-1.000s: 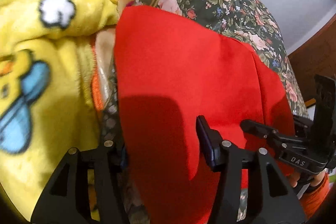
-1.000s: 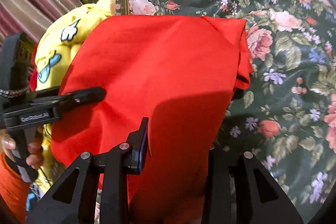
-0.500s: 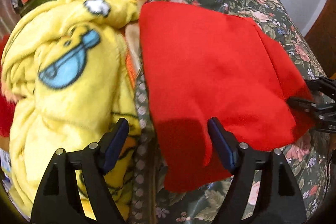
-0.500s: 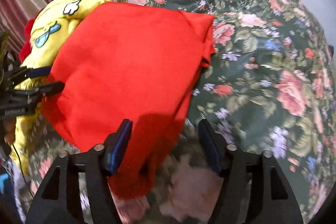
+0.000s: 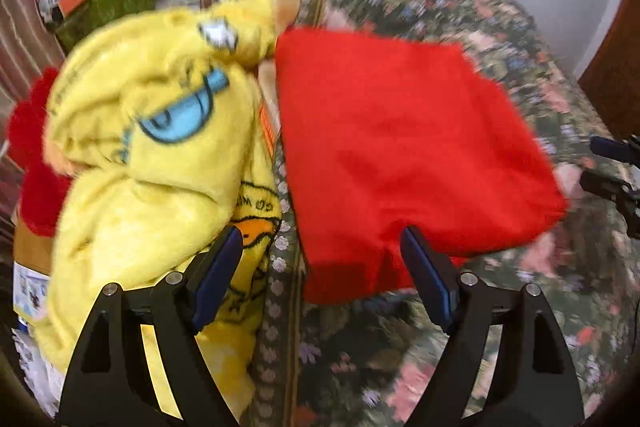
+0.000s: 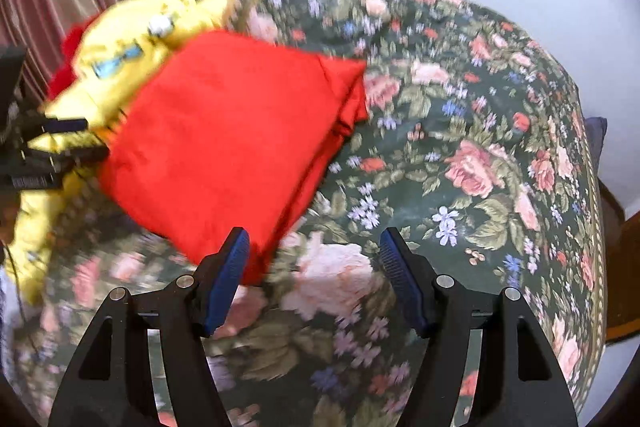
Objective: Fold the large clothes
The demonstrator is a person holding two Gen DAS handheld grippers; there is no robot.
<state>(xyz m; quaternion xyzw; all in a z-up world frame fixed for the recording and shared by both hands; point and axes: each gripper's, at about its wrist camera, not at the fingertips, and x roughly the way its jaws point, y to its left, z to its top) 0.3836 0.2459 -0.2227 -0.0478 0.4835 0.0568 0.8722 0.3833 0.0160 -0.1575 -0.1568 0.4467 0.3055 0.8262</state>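
**Q:** Floral bedspread (image 6: 460, 155) as work surface: where is the garment, and why there?

**A:** The red garment (image 5: 400, 155) lies folded flat on the bedspread, touching the yellow fleece blanket (image 5: 152, 147) heaped beside it, probably because this is the only bare patch.

**Q:** And the grippers?

**A:** The left gripper (image 5: 320, 267) and the right gripper (image 6: 314, 267) both stand with jaws apart, nothing clamped, above the garment's near edge. That suggests a fold just released.
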